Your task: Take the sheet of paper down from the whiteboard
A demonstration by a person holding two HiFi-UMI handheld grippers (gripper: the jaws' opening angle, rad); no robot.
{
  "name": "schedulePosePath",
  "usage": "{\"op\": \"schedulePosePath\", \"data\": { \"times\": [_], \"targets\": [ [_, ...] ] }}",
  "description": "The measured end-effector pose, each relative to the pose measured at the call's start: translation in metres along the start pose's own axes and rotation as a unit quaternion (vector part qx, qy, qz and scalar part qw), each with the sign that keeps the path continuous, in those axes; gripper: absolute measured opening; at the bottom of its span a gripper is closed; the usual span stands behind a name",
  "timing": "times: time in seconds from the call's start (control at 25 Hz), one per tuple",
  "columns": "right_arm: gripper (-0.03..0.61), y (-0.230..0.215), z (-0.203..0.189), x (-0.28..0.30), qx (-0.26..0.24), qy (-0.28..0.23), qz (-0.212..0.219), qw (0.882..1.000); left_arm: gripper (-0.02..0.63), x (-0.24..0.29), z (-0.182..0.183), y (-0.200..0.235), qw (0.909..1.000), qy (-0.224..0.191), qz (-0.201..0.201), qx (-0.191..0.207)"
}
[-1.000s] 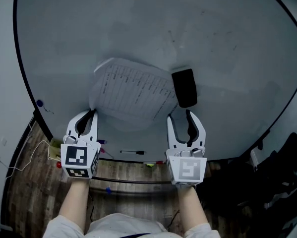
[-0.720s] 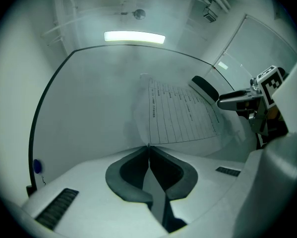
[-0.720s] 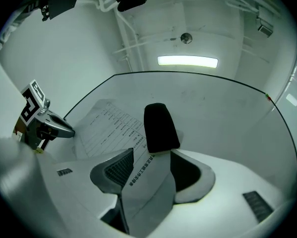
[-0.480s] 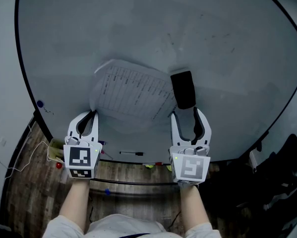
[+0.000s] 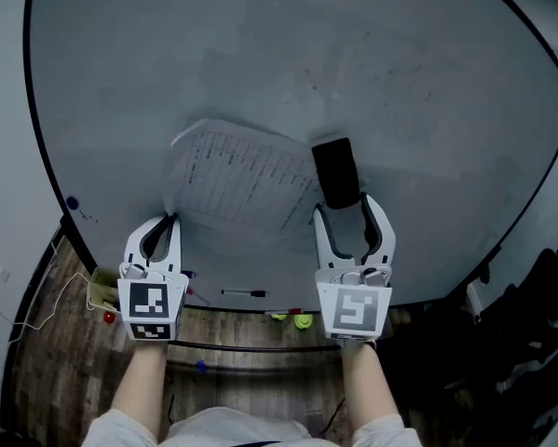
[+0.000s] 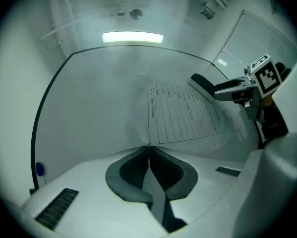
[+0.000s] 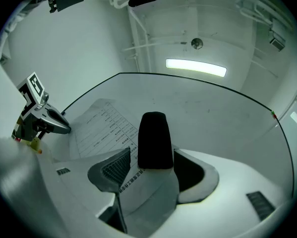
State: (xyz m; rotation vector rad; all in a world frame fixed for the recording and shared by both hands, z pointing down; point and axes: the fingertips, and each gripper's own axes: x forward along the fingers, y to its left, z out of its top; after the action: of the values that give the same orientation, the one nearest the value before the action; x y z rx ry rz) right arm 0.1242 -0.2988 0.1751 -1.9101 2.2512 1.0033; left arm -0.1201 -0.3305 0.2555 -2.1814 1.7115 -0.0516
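Observation:
A printed sheet of paper [image 5: 237, 175] hangs on the whiteboard [image 5: 372, 63], bulging away from it. A black eraser block [image 5: 335, 172] sits on the sheet's right edge. My left gripper [image 5: 171, 220] is shut on the sheet's lower left corner, pinching the edge [image 6: 148, 146]. My right gripper [image 5: 344, 205] stands just under the eraser, its jaws opening. In the right gripper view the eraser [image 7: 154, 140] stands between the two fingers [image 7: 119, 163] with a gap to the left pad. The paper [image 7: 101, 128] runs under that finger.
A black marker [image 5: 246, 293] lies on the board's tray, with small yellow-green items [image 5: 302, 321] below it. A blue magnet [image 5: 71, 203] sticks at the board's left edge. Dark gear [image 5: 530, 324] stands at the right, wooden floor [image 5: 55, 361] below.
My right gripper's jaws have spread wider and it has risen a little, closer under the eraser. The left gripper keeps its hold on the paper corner.

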Motion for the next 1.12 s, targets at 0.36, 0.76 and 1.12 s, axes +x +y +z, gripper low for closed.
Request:
{"op": "schedulePosePath", "data": {
  "times": [0.36,0.76,1.12],
  "targets": [
    [0.262,-0.008,0.005,0.012,-0.039,-0.017,0.012,0.999,0.021,0.001,-0.001,-0.001,0.9999,0.006,0.009,-0.005],
    [0.261,-0.006,0.006,0.02,-0.04,-0.009,0.036,0.999,0.021,0.001,-0.001,-0.001,0.9999,0.004,0.011,-0.01],
    [0.244,-0.009,0.008,0.02,-0.044,-0.012,0.032,0.998,0.02,0.001,0.002,-0.001,0.9997,0.001,0.014,-0.02]
  ]
}}
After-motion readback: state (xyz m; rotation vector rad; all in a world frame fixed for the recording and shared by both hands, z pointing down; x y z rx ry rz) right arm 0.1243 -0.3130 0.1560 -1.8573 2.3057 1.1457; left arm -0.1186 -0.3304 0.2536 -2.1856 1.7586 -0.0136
